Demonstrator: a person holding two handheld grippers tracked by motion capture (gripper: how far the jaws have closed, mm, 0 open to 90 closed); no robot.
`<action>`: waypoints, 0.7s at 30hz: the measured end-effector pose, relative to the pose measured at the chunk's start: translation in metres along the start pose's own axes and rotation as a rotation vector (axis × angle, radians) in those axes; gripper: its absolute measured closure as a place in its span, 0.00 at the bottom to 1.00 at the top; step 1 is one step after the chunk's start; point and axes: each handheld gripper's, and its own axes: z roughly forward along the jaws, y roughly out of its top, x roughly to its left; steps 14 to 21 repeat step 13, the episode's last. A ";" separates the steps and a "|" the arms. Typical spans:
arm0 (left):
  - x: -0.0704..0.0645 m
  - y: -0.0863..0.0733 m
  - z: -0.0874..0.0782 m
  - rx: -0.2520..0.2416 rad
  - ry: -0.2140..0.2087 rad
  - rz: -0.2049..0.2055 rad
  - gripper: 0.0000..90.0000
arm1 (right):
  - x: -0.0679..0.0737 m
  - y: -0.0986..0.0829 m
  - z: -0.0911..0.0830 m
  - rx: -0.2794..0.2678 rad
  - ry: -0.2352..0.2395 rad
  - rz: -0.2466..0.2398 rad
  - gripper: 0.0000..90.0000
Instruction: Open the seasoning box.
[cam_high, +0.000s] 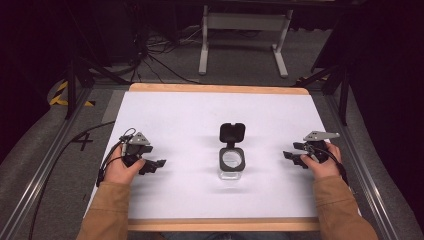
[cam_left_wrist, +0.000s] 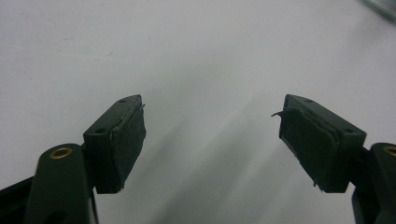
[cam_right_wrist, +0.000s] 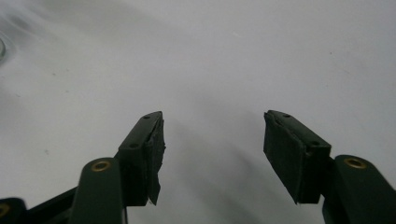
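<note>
Your left hand (cam_high: 121, 169) grips the left gripper (cam_high: 159, 164) low over the desk (cam_high: 180, 120), its nose turned inward toward the middle. Your right hand (cam_high: 322, 161) holds the right gripper (cam_high: 289, 156) the same way on the opposite side, well apart from the left one and pointing back toward it. Both forearms, in tan sleeves (cam_high: 107, 210), come in from the near edge and angle slightly outward. In the left gripper view the fingers (cam_left_wrist: 122, 137) stand spread wide with nothing between them. In the right gripper view the fingers (cam_right_wrist: 145, 154) are likewise parted and hold nothing.
</note>
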 end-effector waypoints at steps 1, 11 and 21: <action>0.000 0.000 0.001 -0.002 0.002 -0.001 0.25 | 0.000 -0.001 0.001 0.000 0.001 0.001 0.43; -0.002 0.002 0.003 0.030 0.007 0.002 0.24 | 0.001 -0.003 0.005 -0.001 0.014 0.015 0.43; -0.003 0.003 0.003 0.017 0.015 -0.007 0.24 | 0.002 -0.002 0.004 -0.002 0.010 0.011 0.42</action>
